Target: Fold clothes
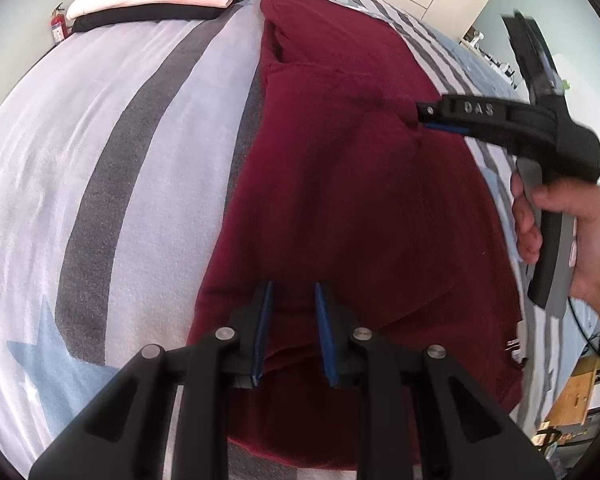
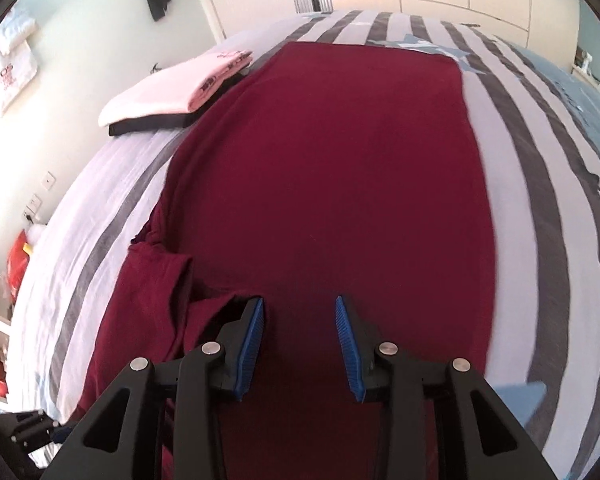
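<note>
Your left hand-held gripper (image 1: 293,334) sits low over the near edge of the bed, jaws narrow, with a fold of the dark red shirt (image 1: 340,200) running between the blue pads. Looks pinched, but the gap shows, so the hold may be loose. Risk: lift fast and that fold slips out, and the flap drops crooked.

Your right hand-held gripper (image 2: 300,340) has its jaws part open above the shirt's near middle, nothing between the pads in its own view. In the left view its tip (image 1: 432,118) rests at a crease toward the right edge of the shirt; whether it touches cloth you cannot tell for sure. Risk: closing there may grab two layers at once, or drag the smoothed body and wrinkle it.

The folded sleeve (image 2: 156,280) lies bunched at the shirt's left side. A sweep across could catch it and undo it.

The shirt lies flat along the bed (image 2: 540,160), running from the near edge toward the far end. Open striped cover on both sides: wide room to the left, a narrower strip to the right before the bed's right edge, so don't push cloth off that side.

Far left corner holds a stack, a folded pink garment (image 2: 160,92) on a black garment (image 2: 148,126), just beside the shirt's far left corner. Keep the fold short of it.
</note>
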{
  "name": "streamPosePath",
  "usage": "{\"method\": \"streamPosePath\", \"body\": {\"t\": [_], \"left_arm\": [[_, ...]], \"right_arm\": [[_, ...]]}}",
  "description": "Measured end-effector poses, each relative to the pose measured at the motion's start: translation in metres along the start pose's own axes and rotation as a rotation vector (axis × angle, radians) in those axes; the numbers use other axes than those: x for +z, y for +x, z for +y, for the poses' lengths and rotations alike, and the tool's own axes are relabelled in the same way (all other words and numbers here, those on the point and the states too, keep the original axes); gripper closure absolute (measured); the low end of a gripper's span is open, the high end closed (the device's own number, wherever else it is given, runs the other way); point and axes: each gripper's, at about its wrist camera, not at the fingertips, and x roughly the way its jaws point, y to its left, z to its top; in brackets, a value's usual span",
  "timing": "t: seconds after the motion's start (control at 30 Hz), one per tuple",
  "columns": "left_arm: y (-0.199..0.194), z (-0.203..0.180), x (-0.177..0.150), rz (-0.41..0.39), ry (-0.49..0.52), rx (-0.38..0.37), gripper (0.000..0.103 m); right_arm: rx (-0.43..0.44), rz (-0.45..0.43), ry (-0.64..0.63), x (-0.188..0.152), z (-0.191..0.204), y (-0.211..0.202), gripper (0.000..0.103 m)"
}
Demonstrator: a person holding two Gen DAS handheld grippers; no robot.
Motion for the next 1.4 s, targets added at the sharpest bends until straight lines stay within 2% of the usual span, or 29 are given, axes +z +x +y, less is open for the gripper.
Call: {"method": "streamPosePath", "body": {"t": [0.1, 0.17, 0.37, 0.47, 0.6, 0.7, 0.83, 0.93, 0.97, 1.0, 1.03, 1.07, 1.1, 1.17, 1.3, 1.4], "left_arm": [[-0.004, -0.002, -0.004, 0.001, 0.011, -0.004, 0.083], [-0.005, -0.004, -0.007, 0.004, 0.018, 0.001, 0.083], [-0.011, -0.009, -0.012, 0.010, 0.015, 0.002, 0.083], [-0.023, -0.009, -0.004, -0.030, -0.013, -0.018, 0.083], [-0.042, -0.005, 0.016, -0.121, -0.025, -0.020, 0.083], [-0.035, -0.002, 0.047, -0.155, -0.006, 0.024, 0.083], [-0.016, 0.007, 0.087, -0.184, 0.012, -0.009, 0.083], [0.003, 0.007, 0.125, -0.156, 0.079, -0.009, 0.083], [0.016, -0.003, 0.137, -0.134, 0.119, 0.019, 0.083], [0.042, -0.013, 0.164, -0.112, 0.147, 0.029, 0.083], [0.072, -0.003, 0.187, -0.090, 0.175, 0.050, 0.083], [0.078, -0.006, 0.190, -0.068, 0.223, 0.103, 0.085], [0.084, -0.007, 0.193, -0.048, 0.259, 0.150, 0.094], [0.088, 0.003, 0.192, -0.029, 0.258, 0.197, 0.096], [0.088, 0.028, 0.186, -0.028, 0.229, 0.195, 0.096], [0.089, 0.038, 0.182, -0.036, 0.229, 0.171, 0.095]], "right_arm": [[0.021, -0.021, 0.018, 0.002, -0.001, -0.003, 0.068], [0.032, -0.004, 0.010, 0.007, 0.004, 0.008, 0.068], [0.041, 0.028, -0.101, 0.024, 0.025, 0.034, 0.066], [0.046, 0.035, -0.124, 0.022, 0.022, 0.029, 0.066], [0.057, 0.041, -0.102, 0.015, 0.010, 0.016, 0.066], [0.042, 0.027, -0.081, 0.006, 0.004, 0.001, 0.066], [0.026, -0.012, -0.033, -0.006, 0.001, -0.020, 0.066], [0.058, -0.048, 0.013, -0.010, 0.007, -0.033, 0.066], [0.071, -0.062, 0.022, -0.011, 0.012, -0.037, 0.066], [0.087, -0.073, 0.031, -0.012, 0.016, -0.040, 0.066], [0.108, -0.079, 0.041, -0.013, 0.021, -0.042, 0.066], [0.127, -0.082, 0.050, -0.014, 0.026, -0.043, 0.066], [0.142, -0.081, 0.054, -0.015, 0.032, -0.041, 0.066], [0.165, -0.070, 0.053, -0.018, 0.043, -0.036, 0.066], [0.189, -0.049, 0.044, -0.021, 0.059, -0.023, 0.066], [0.169, -0.048, 0.037, -0.018, 0.064, -0.009, 0.066]]}}
